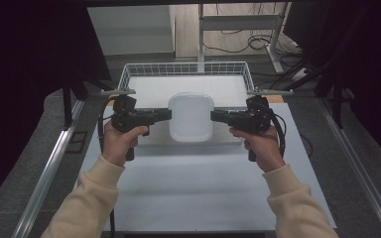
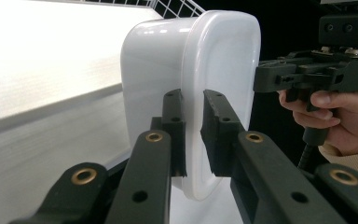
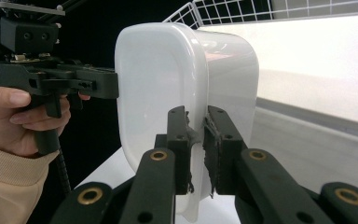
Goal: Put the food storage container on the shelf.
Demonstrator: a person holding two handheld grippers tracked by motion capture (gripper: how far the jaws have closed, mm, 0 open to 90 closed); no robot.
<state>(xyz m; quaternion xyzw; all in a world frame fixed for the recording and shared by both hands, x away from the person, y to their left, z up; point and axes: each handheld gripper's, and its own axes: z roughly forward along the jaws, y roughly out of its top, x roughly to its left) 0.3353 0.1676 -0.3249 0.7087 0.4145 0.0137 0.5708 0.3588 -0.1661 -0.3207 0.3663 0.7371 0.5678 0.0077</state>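
A white plastic tub [image 1: 191, 116] with rounded corners is held on edge between both grippers, its broad flat face turned toward the person. My left gripper [image 1: 170, 115] is shut on the tub's left rim; in the left gripper view its jaws [image 2: 193, 135] pinch the thin lip of the tub [image 2: 168, 60]. My right gripper [image 1: 212, 115] is shut on the right rim, and the right gripper view has its jaws [image 3: 196, 149] clamped on the lip of the tub [image 3: 158, 79]. Each gripper view also takes in the other gripper [image 2: 261, 77] [image 3: 114, 84] on the far rim.
A white wire basket [image 1: 129, 74] with a white board inside stands just behind the tub. The white tabletop [image 1: 203, 188] stretches toward the person. Metal rails [image 1: 54, 163] run along both sides. Desk legs and cables [image 1: 258, 42] lie on the floor behind.
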